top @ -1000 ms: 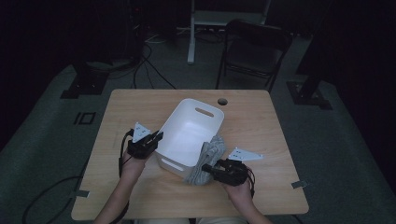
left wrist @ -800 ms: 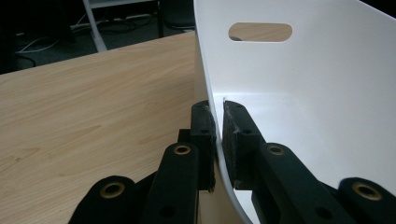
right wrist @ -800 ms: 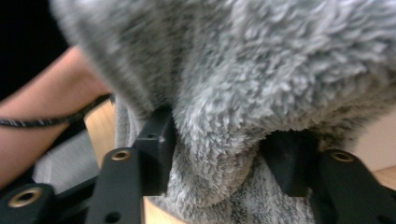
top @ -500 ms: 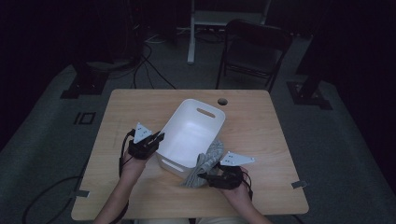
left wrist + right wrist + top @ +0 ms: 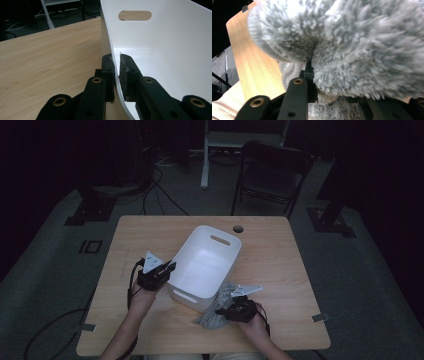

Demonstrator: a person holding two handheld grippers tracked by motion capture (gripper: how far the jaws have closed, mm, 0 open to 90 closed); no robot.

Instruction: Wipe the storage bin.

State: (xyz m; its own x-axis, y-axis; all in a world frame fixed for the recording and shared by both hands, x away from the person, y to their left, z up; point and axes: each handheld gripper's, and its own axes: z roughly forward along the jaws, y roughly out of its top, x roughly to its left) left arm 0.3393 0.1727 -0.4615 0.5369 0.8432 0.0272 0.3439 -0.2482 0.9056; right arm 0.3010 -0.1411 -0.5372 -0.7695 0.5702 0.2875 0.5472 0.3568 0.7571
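Seen from above on a wooden table (image 5: 280,250): white plastic bin (image 5: 205,265), tilted and bare inside, slot handles cut in its end walls. Clamped on the bin's near-left rim by the left gripper (image 5: 169,268) — in the left gripper view, one black pad outside the thin white wall (image 5: 117,37), one inside, both pressed flat against it, gripper (image 5: 116,72) tight on the edge. Beyond the jaws, an oval handle slot with table grain behind it; to their left, open tabletop. Bin interior beyond the pads smooth, nothing lying in it as far as visible; far floor of the bin cut off by the frame.

Further right, just beside the bin's near corner: grey fluffy cloth (image 5: 217,307), crumpled on the table directly under the right gripper (image 5: 222,312). Jaws just closing here, with the cloth between them. In the right gripper view, shaggy grey pile (image 5: 352,45) crowding the lens, bulging over the left jaw and burying the right one; pads hidden in the fibres, so contact itself hard to make out — appears pinched on a fold. Cloth's full outline impossible to judge.

Left forearm reaching up from the table's near edge, wrist level, gripper pointing toward the bin. Right hand low over the tabletop, gripper angled left into the cloth, grey three-cornered plate uppermost.
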